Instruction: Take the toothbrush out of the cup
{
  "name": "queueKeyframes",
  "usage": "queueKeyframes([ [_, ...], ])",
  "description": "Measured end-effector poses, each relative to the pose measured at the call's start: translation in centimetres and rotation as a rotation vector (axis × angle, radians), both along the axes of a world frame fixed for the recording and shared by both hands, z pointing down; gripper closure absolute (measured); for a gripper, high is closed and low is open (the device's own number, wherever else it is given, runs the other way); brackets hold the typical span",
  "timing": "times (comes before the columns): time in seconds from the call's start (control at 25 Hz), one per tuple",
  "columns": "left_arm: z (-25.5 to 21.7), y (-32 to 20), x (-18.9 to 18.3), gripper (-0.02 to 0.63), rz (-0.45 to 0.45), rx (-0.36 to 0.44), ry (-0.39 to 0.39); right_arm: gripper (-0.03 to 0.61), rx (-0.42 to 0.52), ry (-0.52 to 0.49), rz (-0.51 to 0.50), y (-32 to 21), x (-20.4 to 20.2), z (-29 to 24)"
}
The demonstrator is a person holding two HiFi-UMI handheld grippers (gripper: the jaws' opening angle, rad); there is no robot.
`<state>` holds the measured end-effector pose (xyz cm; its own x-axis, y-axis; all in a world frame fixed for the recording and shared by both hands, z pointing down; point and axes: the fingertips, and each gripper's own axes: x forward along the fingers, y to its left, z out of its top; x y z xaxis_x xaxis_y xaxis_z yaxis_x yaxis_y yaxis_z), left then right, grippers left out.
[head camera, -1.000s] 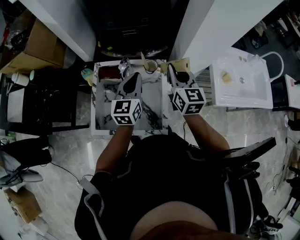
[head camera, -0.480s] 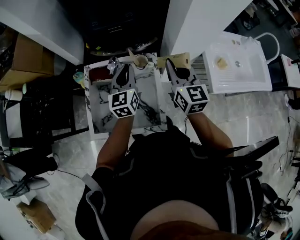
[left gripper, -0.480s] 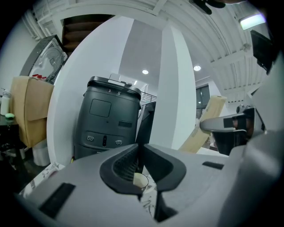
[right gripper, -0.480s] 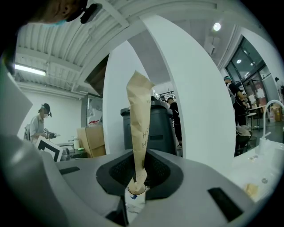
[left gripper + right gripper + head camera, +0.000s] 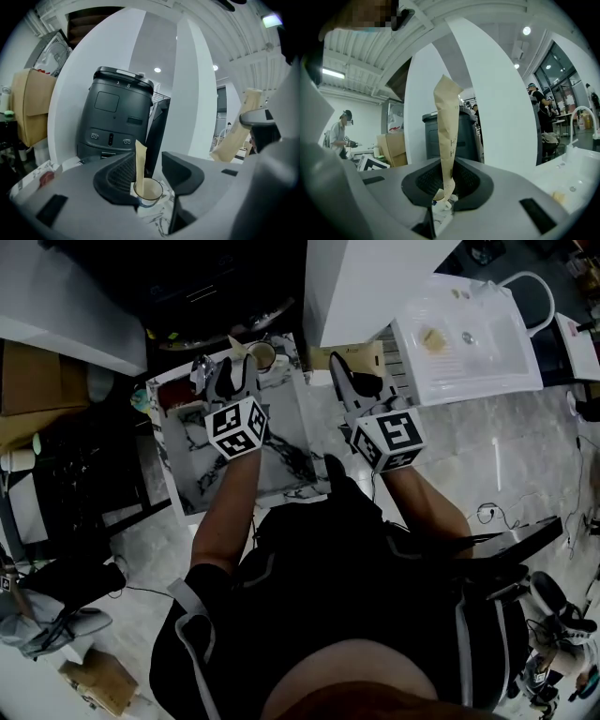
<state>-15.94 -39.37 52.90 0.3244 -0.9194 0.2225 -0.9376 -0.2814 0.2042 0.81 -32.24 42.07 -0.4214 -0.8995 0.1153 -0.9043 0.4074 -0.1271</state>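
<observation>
Left gripper [image 5: 152,177]: jaws have just been opening, now wide apart, cup [image 5: 149,191] between them at lower centre, untouched. Wrapped toothbrush [image 5: 140,161] upright in cup. Right gripper [image 5: 446,190]: jaws clamped on second wrapped toothbrush [image 5: 447,117]. Only "H" legible on its wrapper.

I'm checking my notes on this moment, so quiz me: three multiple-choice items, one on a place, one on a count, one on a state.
1. Where does the cup stand?
A. on the marbled tabletop
B. in a drawer
C. on a stove

2. How many wrapped toothbrushes stand in the cup?
A. none
B. one
C. three

3. The right gripper has its jaws:
A. wide apart, empty
B. shut on the cup's rim
C. shut on a tan-wrapped toothbrush

Answers:
1. A, the head view shows the cup on the marbled tabletop.
2. B, a single wrapper rises from the cup.
3. C, the pads pinch the tan wrapper's lower end.
</observation>
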Motion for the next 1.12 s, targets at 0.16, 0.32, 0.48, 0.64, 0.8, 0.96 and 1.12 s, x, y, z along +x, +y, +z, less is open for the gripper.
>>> queueKeyframes([
  [0.16,1.7,-1.2,0.2,0.443,-0.015,-0.030,-0.009,0.520,0.002,0.002,0.023,0.4,1.1,0.2],
  [0.32,3.0,-2.6,0.1,0.443,-0.034,-0.046,-0.011,0.520,-0.005,0.014,0.033,0.7,2.0,0.6],
  [0.48,3.9,-3.8,0.6,0.443,-0.033,-0.048,-0.016,0.520,-0.029,0.029,0.032,1.1,2.7,0.9],
  [0.64,4.7,-4.7,0.7,0.446,-0.034,-0.059,0.001,0.520,-0.027,0.054,0.045,1.0,3.3,1.1],
  [0.8,5.5,-4.9,0.8,0.501,-0.037,-0.073,-0.001,0.520,-0.035,0.065,0.058,1.0,3.9,1.8],
  [0.96,5.8,-5.0,0.6,0.555,-0.060,-0.072,0.005,0.520,-0.042,0.064,0.051,1.2,3.8,1.9],
  [1.12,5.9,-4.8,0.6,0.580,-0.065,-0.071,-0.014,0.520,-0.048,0.053,0.054,1.4,4.1,2.2],
])
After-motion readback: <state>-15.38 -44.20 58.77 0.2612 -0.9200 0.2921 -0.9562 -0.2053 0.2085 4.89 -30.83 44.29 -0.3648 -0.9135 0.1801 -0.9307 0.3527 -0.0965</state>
